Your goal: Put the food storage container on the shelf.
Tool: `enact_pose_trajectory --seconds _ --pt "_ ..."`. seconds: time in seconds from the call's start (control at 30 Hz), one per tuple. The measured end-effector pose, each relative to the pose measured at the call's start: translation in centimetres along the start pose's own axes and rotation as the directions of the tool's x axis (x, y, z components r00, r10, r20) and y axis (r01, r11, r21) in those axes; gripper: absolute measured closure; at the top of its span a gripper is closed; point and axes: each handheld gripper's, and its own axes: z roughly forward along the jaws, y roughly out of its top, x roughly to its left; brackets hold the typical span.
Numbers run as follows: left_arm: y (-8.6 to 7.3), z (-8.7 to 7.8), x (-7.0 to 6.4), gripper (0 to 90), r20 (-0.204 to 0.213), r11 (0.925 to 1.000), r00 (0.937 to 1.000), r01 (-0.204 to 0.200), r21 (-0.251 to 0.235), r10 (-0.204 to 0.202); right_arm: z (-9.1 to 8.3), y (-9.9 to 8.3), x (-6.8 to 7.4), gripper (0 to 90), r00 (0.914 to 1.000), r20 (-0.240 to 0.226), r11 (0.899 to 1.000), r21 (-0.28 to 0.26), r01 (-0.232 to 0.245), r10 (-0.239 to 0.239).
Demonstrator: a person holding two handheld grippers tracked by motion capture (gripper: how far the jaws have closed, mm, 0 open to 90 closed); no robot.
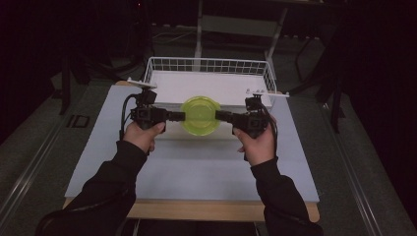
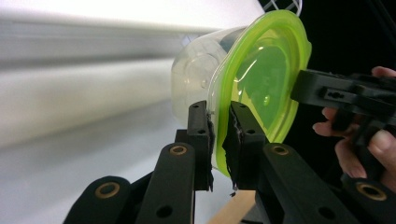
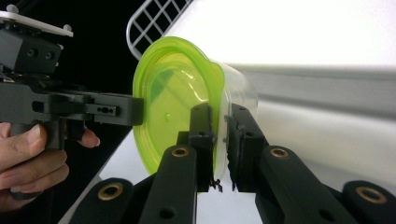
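— Where do we stand with the container [image 1: 200, 115]?

— We have it lifted between us, just in front of the wire basket [image 1: 209, 65] and above the desk [image 1: 196, 167]. Our left claw [image 1: 178, 116] is clamped on the green lid's [image 2: 261, 70] rim on one side; our right claw [image 1: 221, 115] pinches the opposite edge (both sets of jaws are closed on the rim, one jaw on each face of it).

— So what's left?

— The pickup looks done, we'd judge; setting it down, perhaps in the basket, remains. We can't tell the destination for sure.

— And which way does it point?

— From the high view the lid faces up towards us, with the clear tub [image 3: 236, 93] hanging below it. Its axis runs roughly vertical, and our claws lie across it, left to right.
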Motion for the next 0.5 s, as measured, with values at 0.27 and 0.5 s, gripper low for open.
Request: enact_pose_trajectory --seconds 0.27,0.5 --pt "3.4 0.5 -0.3 80.7 -0.049 0.9995 0.9985 0.024 -0.021 -0.025 0.6 4.0 -0.1 81.5 0.9992 0.027 1.0 -0.008 -0.028 0.028" --pt "6.1 1.6 -0.6 80.6 -0.093 0.9987 0.9946 0.045 -0.025 -0.047 1.5 6.3 -1.3 81.3 0.9965 0.05 0.998 -0.004 -0.066 0.066"
